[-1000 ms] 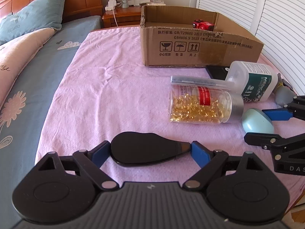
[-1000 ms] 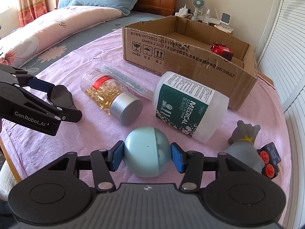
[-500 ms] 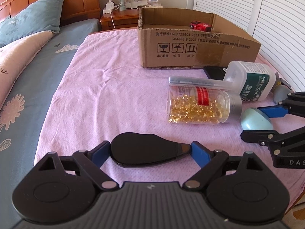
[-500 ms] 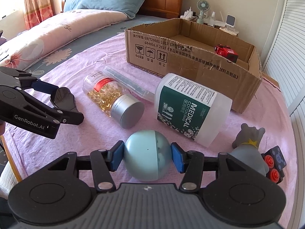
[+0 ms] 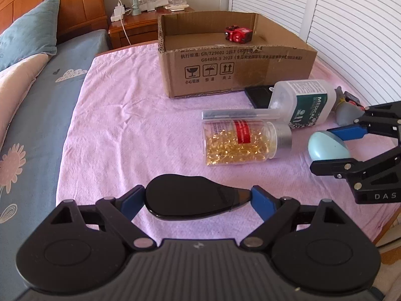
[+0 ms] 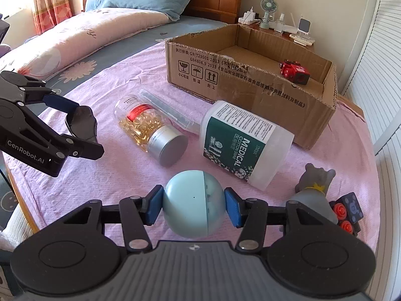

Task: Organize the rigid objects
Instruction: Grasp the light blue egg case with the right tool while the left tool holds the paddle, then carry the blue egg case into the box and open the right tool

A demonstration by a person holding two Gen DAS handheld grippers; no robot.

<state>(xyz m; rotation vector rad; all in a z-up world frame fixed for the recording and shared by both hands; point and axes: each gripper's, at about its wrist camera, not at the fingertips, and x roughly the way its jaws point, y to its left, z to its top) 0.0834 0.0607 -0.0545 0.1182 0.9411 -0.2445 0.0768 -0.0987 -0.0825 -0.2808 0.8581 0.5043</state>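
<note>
1. The left hand-held gripper (image 5: 198,197) is clenched on a flat black teardrop-shaped case (image 5: 193,199). One blue pad presses the rounded end and the other the narrow tip, so the case's long axis runs from 9 to 3 o'clock across the jaws.

2. The right hand-held gripper (image 6: 193,203) is clenched on a pale blue egg-shaped capsule (image 6: 193,203), one pad on each side. Whether the capsule touches the cloth cannot be told.

3. From the left hand-held gripper, the open cardboard box (image 5: 235,75) lies at about 1 o'clock, well apart, with its printed long wall facing the camera. A small red toy car (image 5: 236,33) already sits inside against the back wall.

4. From the right hand-held gripper, the same box lies between 12 and 1 o'clock, its long axis slanting away to the right.

5. Between both grippers and the box, on the pink cloth (image 5: 125,125) over the bed, three things lie on their sides: a clear jar of golden capsules (image 6: 150,130), a thin clear tube (image 6: 165,109) just behind it, and a white medical cotton swab bottle (image 6: 244,145).

6. The right hand-held gripper looks nearer to the box. Either carry would likely have to pass above the fallen jar and bottle.

7. A grey figurine (image 6: 314,190) and a black block with red studs (image 6: 347,213) rest at 3 o'clock of the right hand-held gripper.
</note>
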